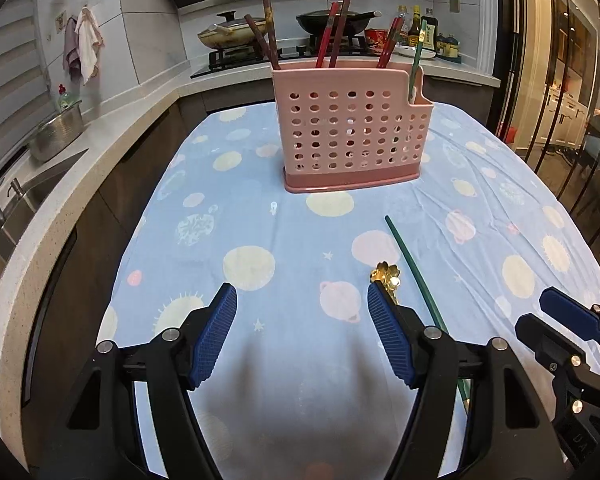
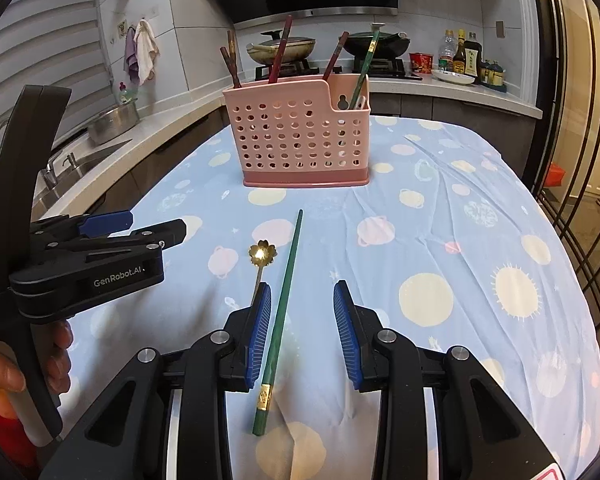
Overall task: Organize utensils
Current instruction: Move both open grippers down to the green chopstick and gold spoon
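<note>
Pink rack (image 2: 305, 136) stands at far middle of tabletop (image 2: 480, 264), holding red chopsticks (image 2: 279, 51) and one green one (image 2: 365, 67). Loose green chopstick (image 2: 282, 312) lies on the near cloth, gold flower spoon (image 2: 261, 254) just left of it. Right gripper (image 2: 302, 322) fingers spread around the chopstick, not touching. Left gripper (image 1: 302, 334) fingers spread wide, empty, over bare cloth left of the spoon.

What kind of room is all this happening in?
Most likely a home kitchen: pans sit on a gas stove, a sink is set in the counter, and sauce bottles stand by the wall.
</note>
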A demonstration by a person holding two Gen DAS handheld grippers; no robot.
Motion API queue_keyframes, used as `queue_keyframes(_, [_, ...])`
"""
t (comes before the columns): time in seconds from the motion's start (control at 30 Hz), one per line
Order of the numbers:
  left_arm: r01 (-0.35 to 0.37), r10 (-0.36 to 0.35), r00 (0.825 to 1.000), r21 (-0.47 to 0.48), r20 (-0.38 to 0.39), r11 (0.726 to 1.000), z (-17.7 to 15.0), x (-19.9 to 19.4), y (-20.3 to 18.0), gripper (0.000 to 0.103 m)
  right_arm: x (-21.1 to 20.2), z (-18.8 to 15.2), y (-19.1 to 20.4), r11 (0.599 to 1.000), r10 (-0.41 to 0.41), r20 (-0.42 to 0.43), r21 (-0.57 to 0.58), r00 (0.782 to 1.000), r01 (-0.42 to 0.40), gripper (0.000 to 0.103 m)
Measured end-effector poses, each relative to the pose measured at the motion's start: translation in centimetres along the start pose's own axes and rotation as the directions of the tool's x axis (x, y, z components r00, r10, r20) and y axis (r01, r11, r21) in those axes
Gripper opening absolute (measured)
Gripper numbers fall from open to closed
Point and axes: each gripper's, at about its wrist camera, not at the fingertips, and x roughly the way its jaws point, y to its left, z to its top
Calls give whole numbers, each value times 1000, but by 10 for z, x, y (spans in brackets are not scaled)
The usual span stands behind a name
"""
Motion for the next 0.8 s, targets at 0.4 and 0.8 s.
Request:
queue_keyframes(0.4, [-3,4,996,10,-93,1000,-38,10,3,65,14,-43,12,999,47,-123,-3,991,-48,32])
queue_keyframes(0.8, [11,-8,993,21,-121,1000,-47,14,-4,69,25,-59,18,999,28,-160,-42,987,-35,24])
